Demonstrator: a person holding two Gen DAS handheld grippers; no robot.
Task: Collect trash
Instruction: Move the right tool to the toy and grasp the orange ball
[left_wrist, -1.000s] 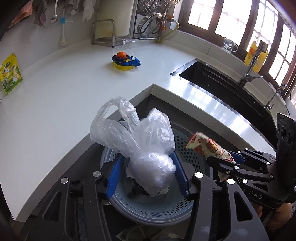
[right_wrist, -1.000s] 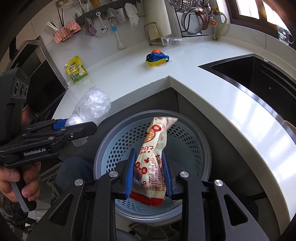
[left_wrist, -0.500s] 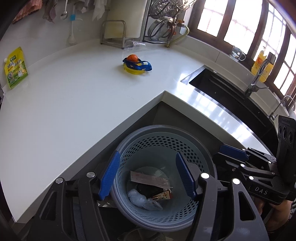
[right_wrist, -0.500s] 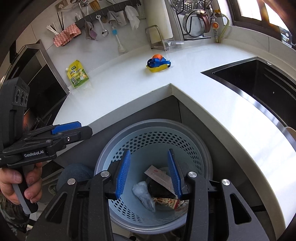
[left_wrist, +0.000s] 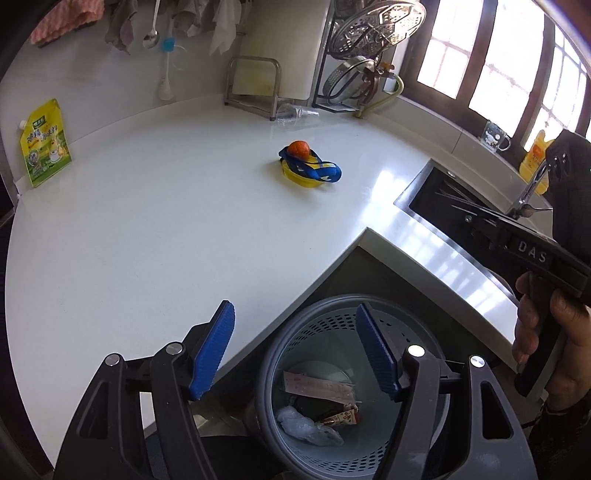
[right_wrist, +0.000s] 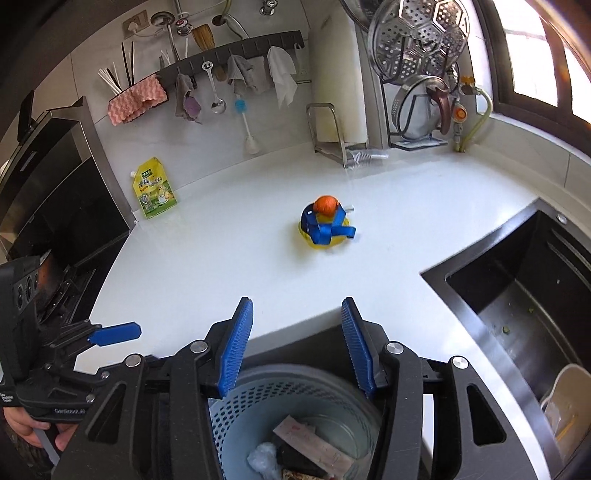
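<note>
My left gripper (left_wrist: 294, 308) hangs over the counter edge above the grey perforated bin (left_wrist: 332, 298). Its jaws are opening and nothing is between them. Inside the bin lie a crumpled clear plastic bag (left_wrist: 306, 424) and a pale snack wrapper (left_wrist: 317, 386). My right gripper (right_wrist: 296, 302) is also above the bin (right_wrist: 295, 391), jaws opening and empty, with the wrapper (right_wrist: 314, 443) and bag (right_wrist: 262, 458) below it. On the white counter rest a yellow-and-blue wrapper pile with an orange ball (left_wrist: 308, 168) (right_wrist: 325, 225) and a toppled clear cup (left_wrist: 293, 110) (right_wrist: 365, 157).
A yellow-green pouch (left_wrist: 46, 147) (right_wrist: 153, 188) leans on the back wall. The dark sink (left_wrist: 461, 206) (right_wrist: 517, 295) lies to the right. A metal rack (right_wrist: 328, 133) and a pot-lid stand (right_wrist: 417, 74) line the back. A hand holds the right gripper's handle (left_wrist: 546, 339).
The plastic bag left my left jaws and the snack wrapper left my right jaws; both now lie in the bin. Both grippers have risen toward the counter with wider jaws.
</note>
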